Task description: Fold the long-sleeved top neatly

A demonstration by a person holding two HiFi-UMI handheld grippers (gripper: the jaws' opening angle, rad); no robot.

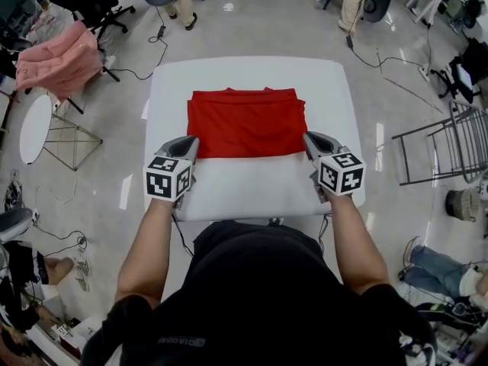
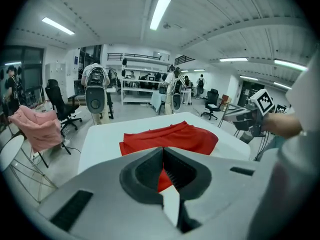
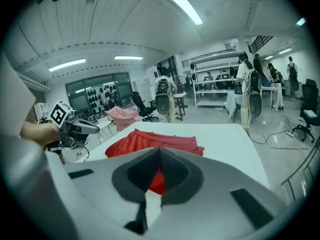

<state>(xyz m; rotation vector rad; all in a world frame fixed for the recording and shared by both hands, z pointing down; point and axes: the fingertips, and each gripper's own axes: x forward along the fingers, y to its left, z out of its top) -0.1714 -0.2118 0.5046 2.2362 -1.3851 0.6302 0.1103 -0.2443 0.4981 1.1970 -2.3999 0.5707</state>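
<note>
- Meeting at their tips, the jaws of the left gripper are closed in the left gripper view. The red seen through the gap behind the tips is cloth lying on the table below, and nothing is clamped.
- The right gripper looks the same in its own view: jaws together and empty, with a sliver of red and white showing through the gap.
- In the head view the two grippers sit at the near corners of the long-sleeved top, left at the near-left corner and right at the near-right. Both point forward and down and slant a little inward.
- Each gripper view shows the other gripper raised above the table, just off the cloth's side edge.
- The left marker cube and the right marker cube ride on top. Bare forearms run back from them to the person's black-clad torso, elbows out.
- The red top lies flat as a folded rectangle in the middle of the white table, its near edge straight.
- The hands on the grippers are hidden under the cubes.
- The sleeves are tucked out of sight.
- The torso covers the table's near edge.
- From above alone I cannot tell whether the tips touch the cloth.
- A pink garment is draped over a chair at far left.
</note>
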